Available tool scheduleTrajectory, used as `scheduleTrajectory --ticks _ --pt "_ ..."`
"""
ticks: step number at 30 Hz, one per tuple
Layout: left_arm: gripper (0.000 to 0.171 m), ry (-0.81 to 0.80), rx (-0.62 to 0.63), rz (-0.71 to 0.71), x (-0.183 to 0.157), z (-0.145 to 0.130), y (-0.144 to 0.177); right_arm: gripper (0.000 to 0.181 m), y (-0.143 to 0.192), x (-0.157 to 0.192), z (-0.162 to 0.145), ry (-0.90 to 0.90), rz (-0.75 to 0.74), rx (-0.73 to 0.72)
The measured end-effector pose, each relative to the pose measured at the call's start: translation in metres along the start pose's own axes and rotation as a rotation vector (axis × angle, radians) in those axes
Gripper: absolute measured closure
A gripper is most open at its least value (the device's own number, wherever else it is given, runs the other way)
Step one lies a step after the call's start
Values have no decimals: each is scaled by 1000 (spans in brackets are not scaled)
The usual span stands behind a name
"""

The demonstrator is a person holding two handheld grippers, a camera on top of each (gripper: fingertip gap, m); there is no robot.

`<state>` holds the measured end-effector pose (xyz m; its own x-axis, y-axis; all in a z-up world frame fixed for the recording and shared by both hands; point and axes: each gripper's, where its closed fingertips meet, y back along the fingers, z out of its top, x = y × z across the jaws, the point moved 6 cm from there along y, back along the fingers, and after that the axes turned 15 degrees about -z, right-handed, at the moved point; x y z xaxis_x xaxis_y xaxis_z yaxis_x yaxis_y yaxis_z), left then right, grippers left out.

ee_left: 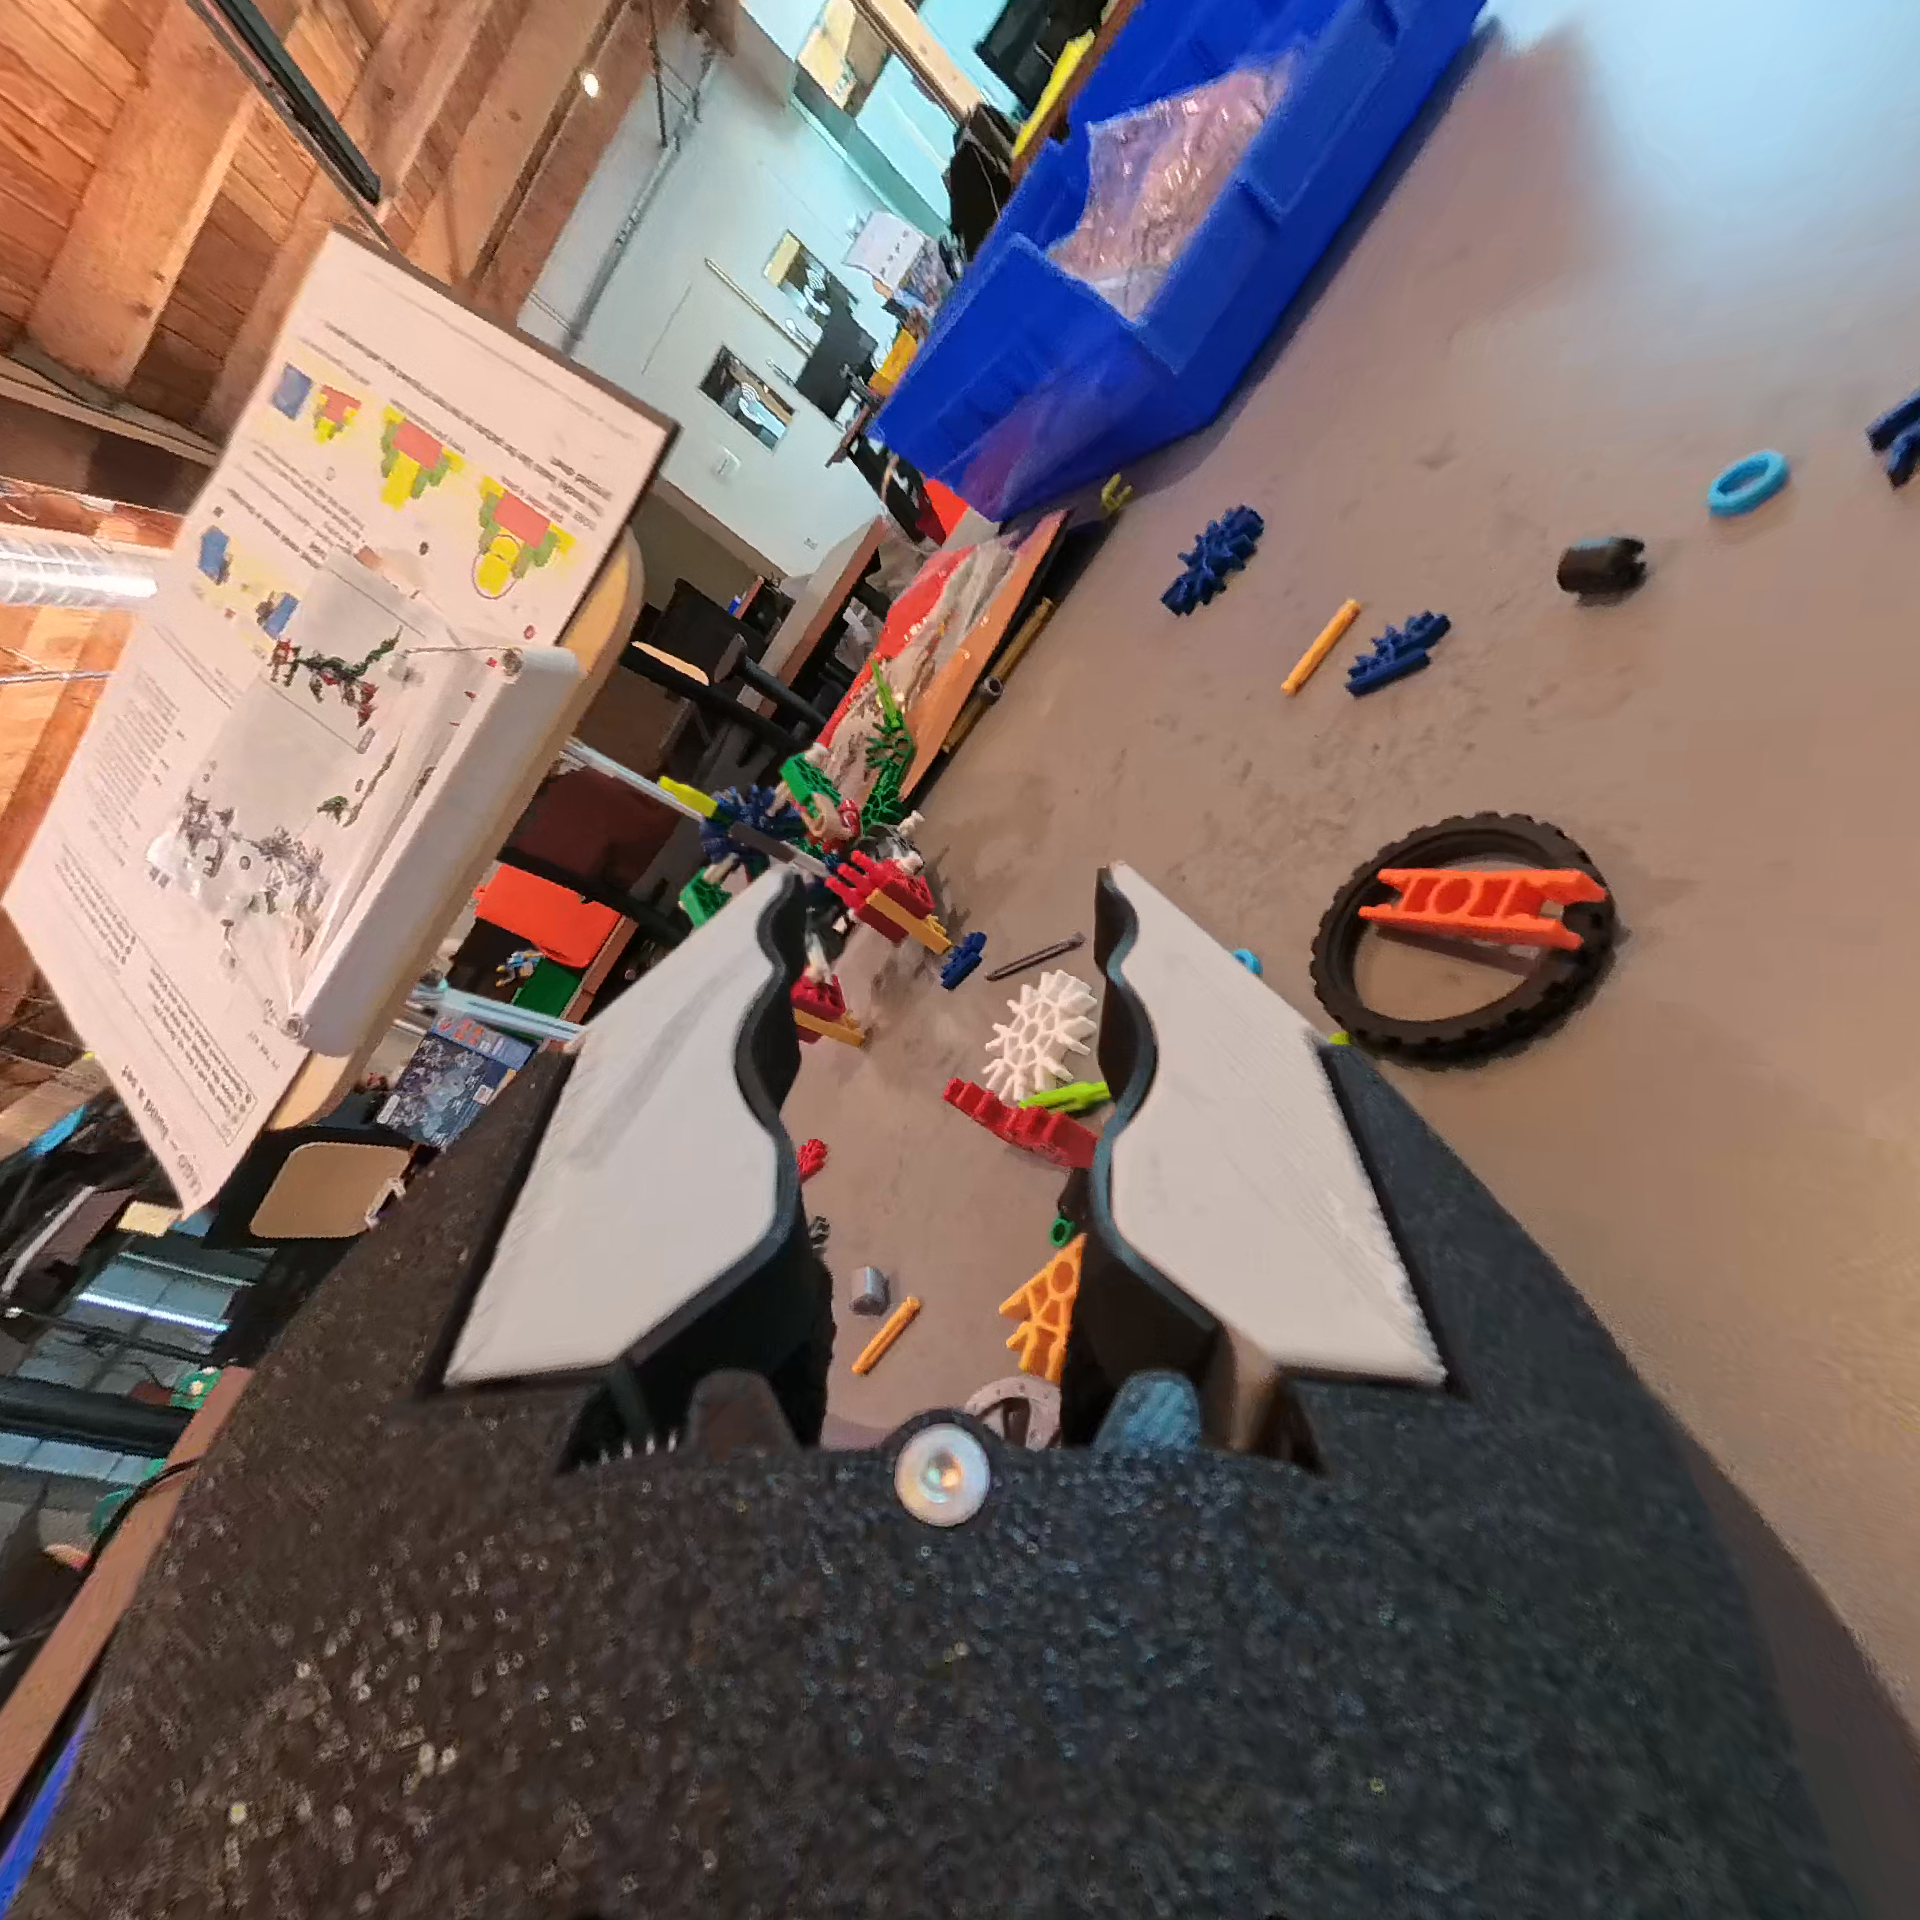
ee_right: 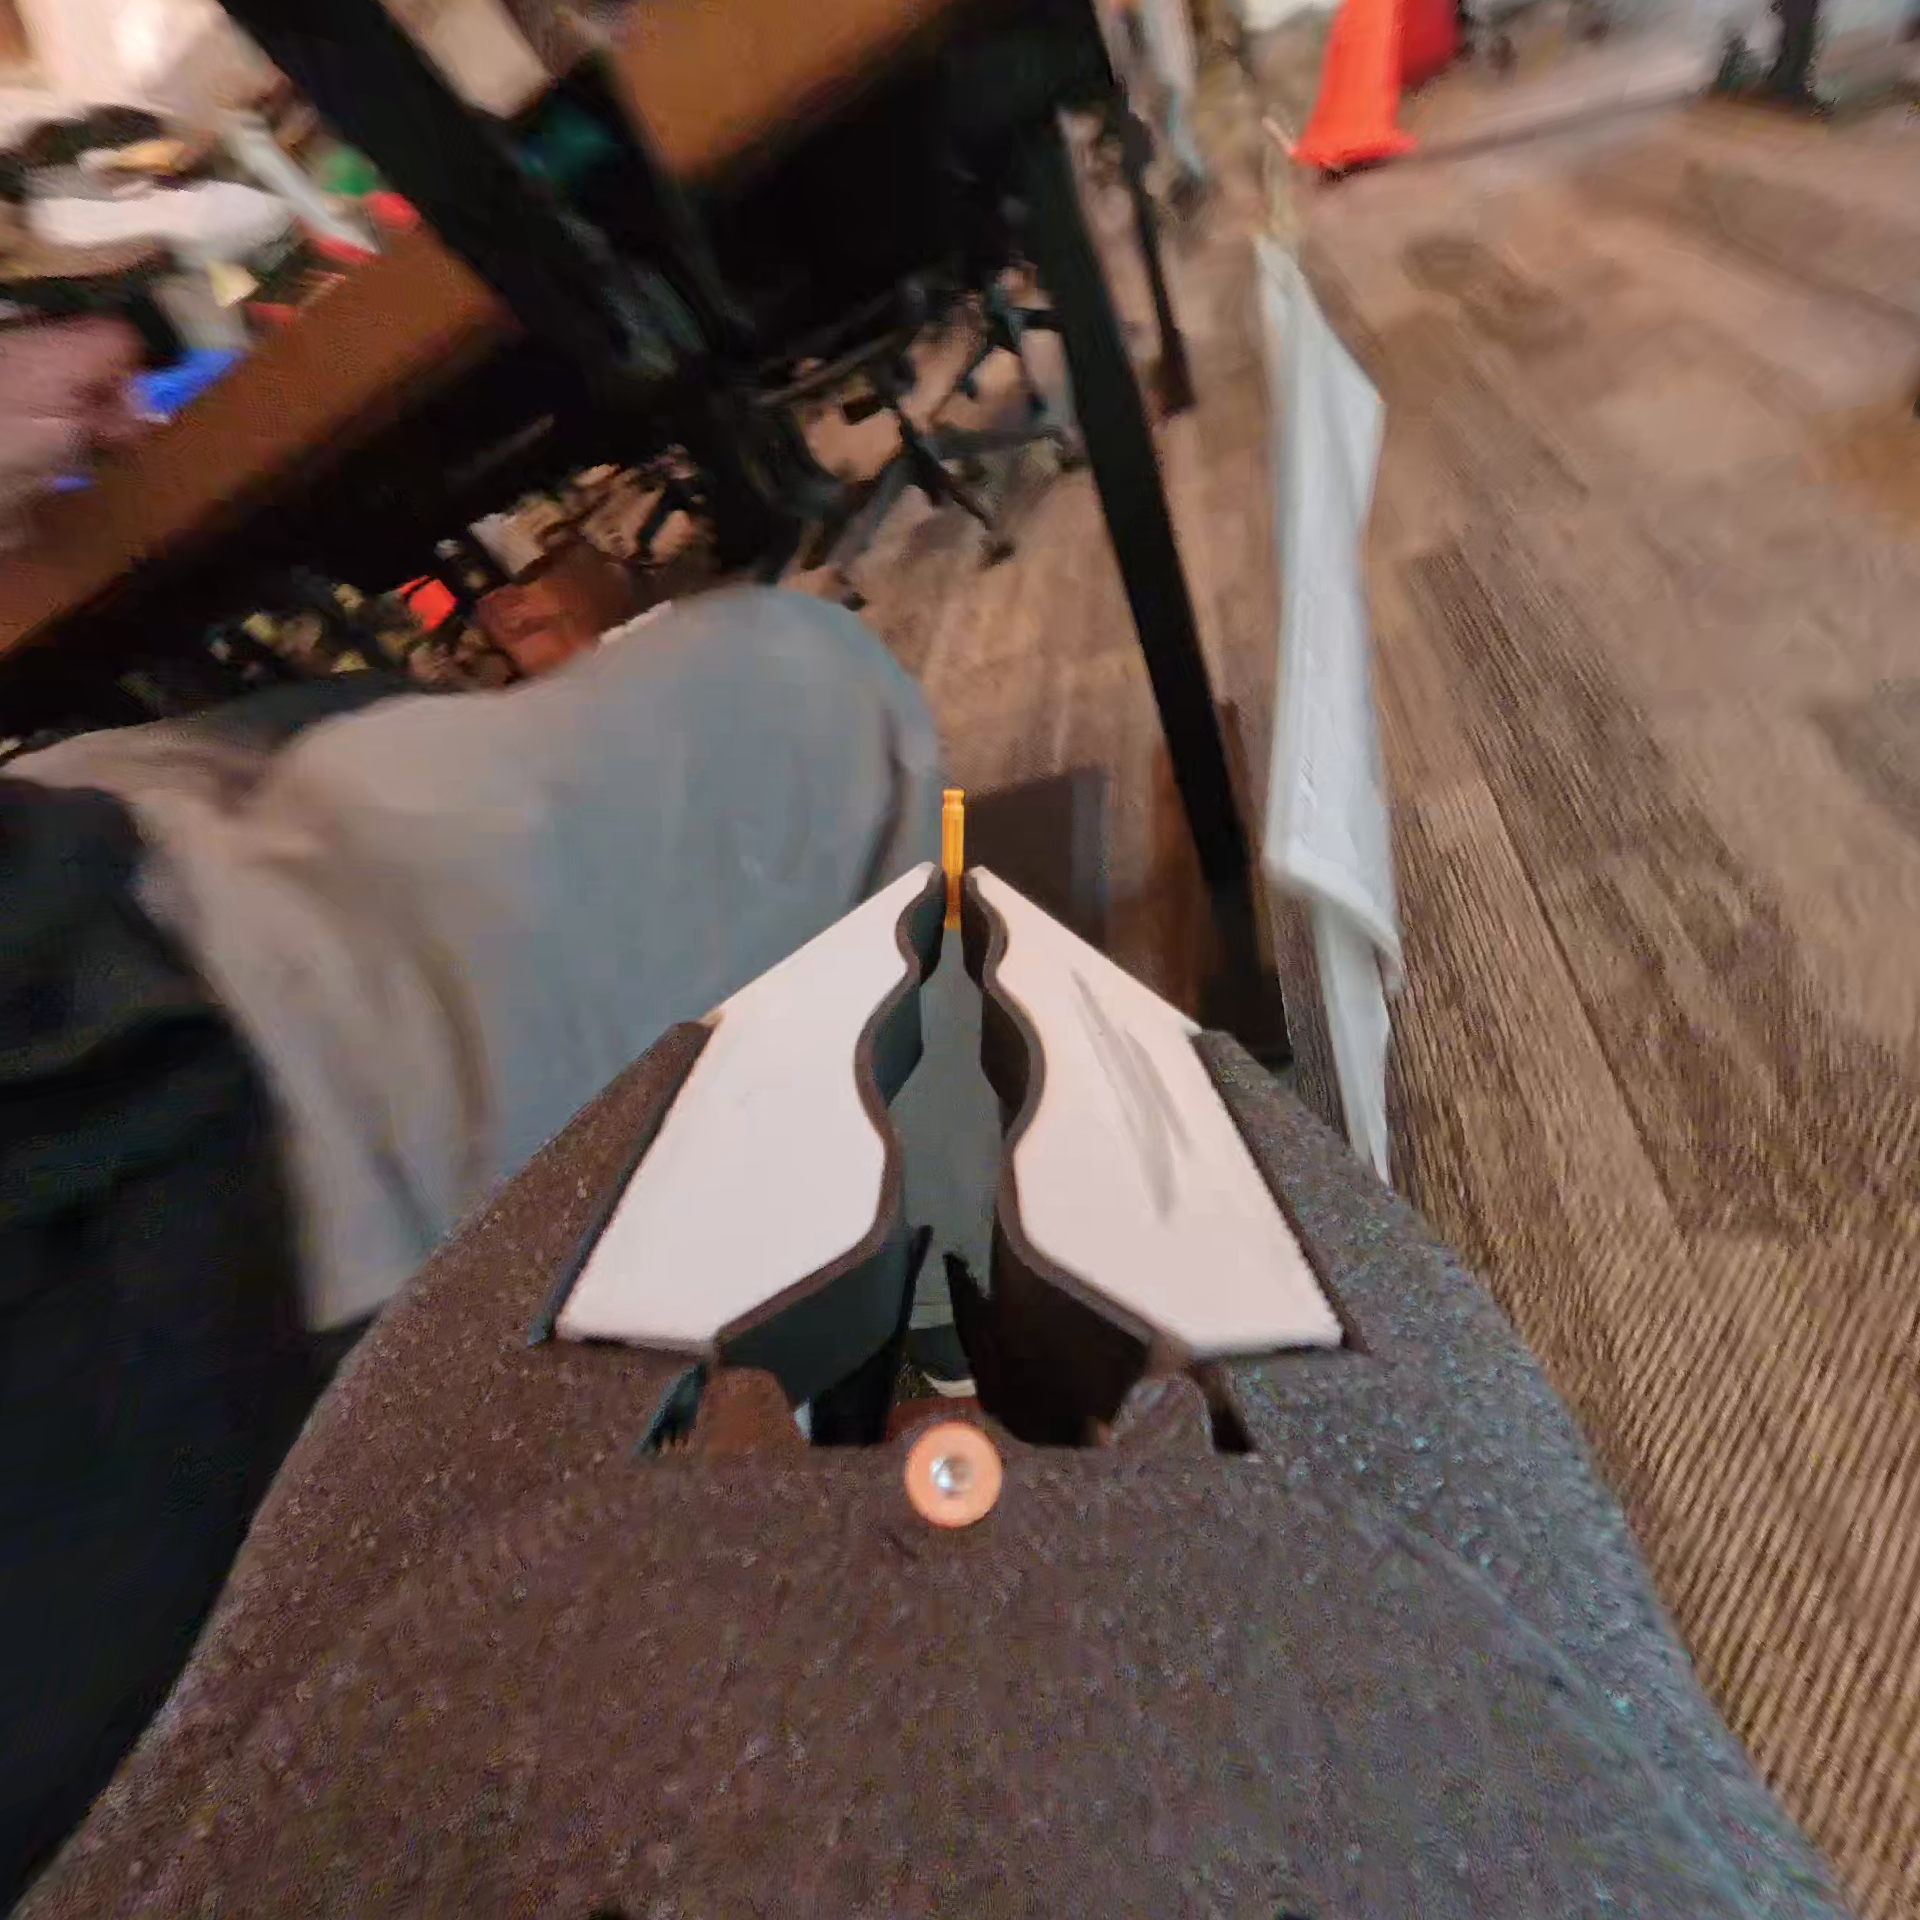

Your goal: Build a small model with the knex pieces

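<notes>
My left gripper (ee_left: 951, 904) is open and empty, tilted above a tan table (ee_left: 1558, 1247) strewn with plastic construction-toy pieces. Between and beyond its fingers lie a white snowflake connector (ee_left: 1039, 1029), a red connector strip (ee_left: 1018, 1122), an orange fan connector (ee_left: 1044, 1320) and a partly built multicoloured model (ee_left: 831, 842). A black tyre (ee_left: 1340, 987) holding an orange ladder piece (ee_left: 1475, 904) lies to the right. My right gripper (ee_right: 951, 883) is shut on a thin orange rod (ee_right: 952, 842), held away from the table above a person's grey-clad leg (ee_right: 582, 883); that view is blurred.
A blue bin (ee_left: 1143, 291) with a plastic bag stands at the table's far end. An instruction sheet on a board (ee_left: 343, 644) stands to the left. Blue connectors (ee_left: 1210, 561), a yellow rod (ee_left: 1320, 644), a black cylinder (ee_left: 1600, 566) and a light-blue ring (ee_left: 1745, 483) lie scattered. The right wrist view shows a carpeted floor (ee_right: 1610, 831) and a table leg (ee_right: 1132, 499). One gripper's finger ends stand about 55 centimetres off the other's. The right gripper is farther from the orange fan connector (ee_left: 1044, 1320), some 55 centimetres, than the left, some 8 centimetres.
</notes>
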<state>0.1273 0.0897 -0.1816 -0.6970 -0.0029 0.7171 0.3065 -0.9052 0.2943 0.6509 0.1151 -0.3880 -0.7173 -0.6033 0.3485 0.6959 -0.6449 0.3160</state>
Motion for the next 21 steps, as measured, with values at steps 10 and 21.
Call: scheduleTrajectory --ticks 10,21 --pt "123 162 -228 51 22 9 29 180 -11 222 122 425 359 -186" --pt "126 277 -300 -144 51 -16 58 179 -143 342 169 684 380 -61"
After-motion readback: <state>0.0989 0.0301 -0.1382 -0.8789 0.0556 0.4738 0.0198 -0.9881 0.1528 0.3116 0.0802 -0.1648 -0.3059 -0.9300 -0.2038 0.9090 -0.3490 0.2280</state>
